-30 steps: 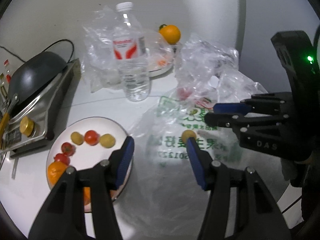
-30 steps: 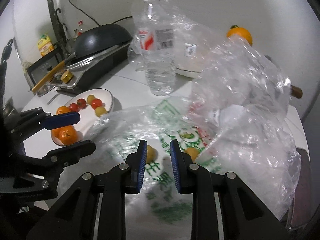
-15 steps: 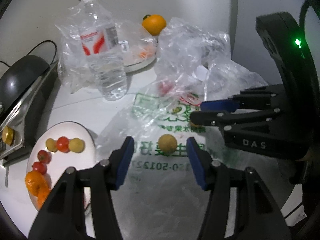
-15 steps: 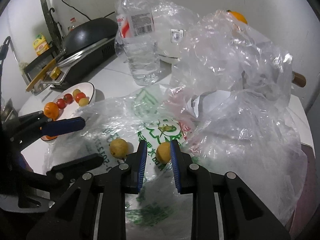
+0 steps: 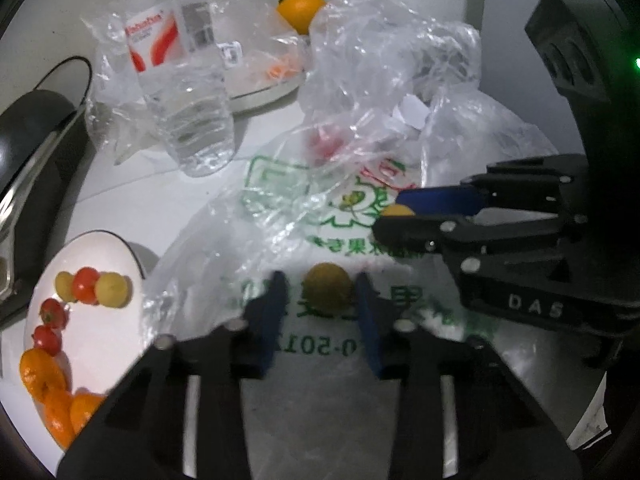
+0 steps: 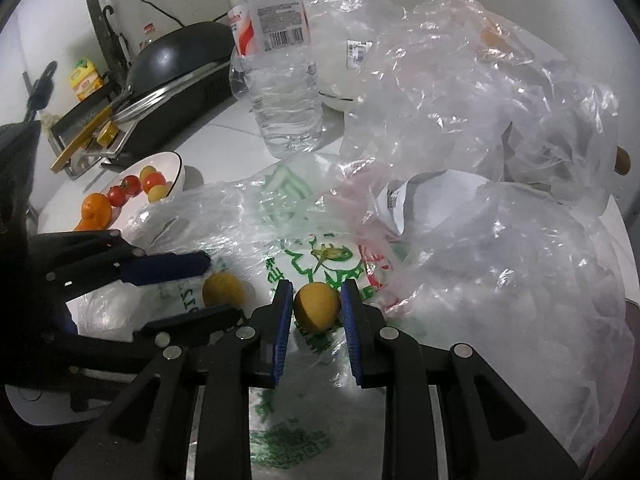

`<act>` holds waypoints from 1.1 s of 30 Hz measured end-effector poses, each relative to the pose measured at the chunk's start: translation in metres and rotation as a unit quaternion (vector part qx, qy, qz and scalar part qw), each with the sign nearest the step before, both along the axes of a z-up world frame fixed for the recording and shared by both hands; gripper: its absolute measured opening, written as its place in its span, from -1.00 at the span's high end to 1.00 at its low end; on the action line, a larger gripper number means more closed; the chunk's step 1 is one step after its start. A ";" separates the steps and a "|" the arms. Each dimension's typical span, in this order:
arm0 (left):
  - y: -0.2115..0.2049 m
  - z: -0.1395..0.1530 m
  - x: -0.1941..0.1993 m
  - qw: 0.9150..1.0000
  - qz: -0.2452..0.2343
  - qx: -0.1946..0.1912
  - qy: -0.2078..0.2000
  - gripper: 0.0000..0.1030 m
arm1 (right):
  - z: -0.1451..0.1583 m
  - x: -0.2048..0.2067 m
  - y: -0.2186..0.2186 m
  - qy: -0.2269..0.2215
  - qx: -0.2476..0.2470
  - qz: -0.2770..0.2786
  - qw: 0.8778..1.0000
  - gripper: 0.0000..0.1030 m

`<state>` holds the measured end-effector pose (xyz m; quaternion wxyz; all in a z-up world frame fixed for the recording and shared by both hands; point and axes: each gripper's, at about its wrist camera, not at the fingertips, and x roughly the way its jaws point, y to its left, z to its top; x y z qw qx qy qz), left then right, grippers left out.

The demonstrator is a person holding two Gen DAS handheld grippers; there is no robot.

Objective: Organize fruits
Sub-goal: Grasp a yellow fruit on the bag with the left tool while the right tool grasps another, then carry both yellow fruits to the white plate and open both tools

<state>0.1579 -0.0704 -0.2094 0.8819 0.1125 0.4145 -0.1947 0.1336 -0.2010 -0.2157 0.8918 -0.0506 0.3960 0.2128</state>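
Left wrist view: the left gripper (image 5: 320,292) points down at a printed plastic bag (image 5: 304,216) spread on the white tabletop (image 5: 160,204). Its blue pads have closed in around a yellow fruit (image 5: 328,286) lying on the bag; the right pad touches the fruit, while a narrow gap shows at the left pad, so a full grip cannot be confirmed from this picture. Left of the bag, near the tabletop's left edge, a white plate (image 5: 100,344) carries cherry tomatoes (image 5: 84,284), small yellow fruits and oranges (image 5: 44,376). Behind the bag stands a water bottle (image 5: 180,92), with a crumpled clear bag (image 5: 384,64) to its right and one orange (image 5: 300,4) at the far edge.

Seen from the right wrist, the right gripper (image 6: 316,308) clamps a second yellow fruit (image 6: 316,306) between its two blue pads, both touching it, just above the printed bag. The first fruit (image 6: 222,290) sits just to its left, between the left gripper's fingers (image 6: 172,266). A black pan (image 6: 176,52) rests on a cooker at the far left corner.
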 end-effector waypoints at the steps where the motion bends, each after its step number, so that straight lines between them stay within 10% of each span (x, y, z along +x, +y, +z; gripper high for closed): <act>1: 0.001 -0.001 0.001 1.000 -0.001 -0.004 -0.001 0.48 | -0.002 0.001 0.002 0.003 -0.006 -0.002 1.000 0.50; 33: 0.100 0.058 -0.061 0.994 0.033 -0.028 -0.104 0.48 | 0.049 -0.041 0.094 -0.054 -0.003 0.045 0.998 0.49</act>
